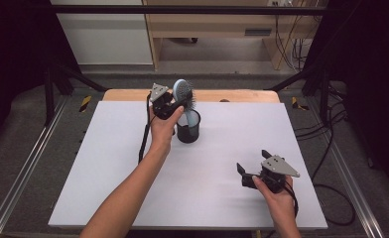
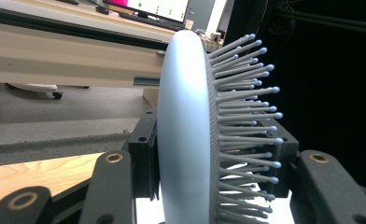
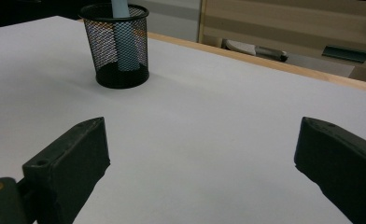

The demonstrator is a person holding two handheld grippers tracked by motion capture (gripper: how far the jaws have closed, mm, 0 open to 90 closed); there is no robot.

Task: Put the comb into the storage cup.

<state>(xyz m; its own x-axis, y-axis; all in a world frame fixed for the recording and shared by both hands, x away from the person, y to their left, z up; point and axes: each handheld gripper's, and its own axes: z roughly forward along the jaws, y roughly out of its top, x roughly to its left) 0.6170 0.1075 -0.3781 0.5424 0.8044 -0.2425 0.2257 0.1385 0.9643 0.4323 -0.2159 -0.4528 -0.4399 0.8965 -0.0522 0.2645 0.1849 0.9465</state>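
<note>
A pale blue hairbrush [image 1: 183, 90] with grey pins stands upright, its handle down inside a black mesh cup [image 1: 188, 128] at the far middle of the white table [image 1: 98, 178]. My left gripper [image 1: 180, 105] is shut on the brush head, just above the cup's rim. In the left gripper view the brush head [image 2: 186, 130] stands edge-on between the jaws, pins pointing right. My right gripper [image 1: 253, 161] rests low at the near right, open with nothing between its jaws. In the right gripper view the cup [image 3: 118, 51] stands far left with the brush handle [image 3: 125, 44] inside.
The table's wooden far edge [image 1: 232, 95] runs behind the cup. Black frame rails [image 1: 14, 188] flank both sides of the table. Cables [image 1: 331, 148] trail on the floor at the right. Bare white surface lies between the cup and the right gripper.
</note>
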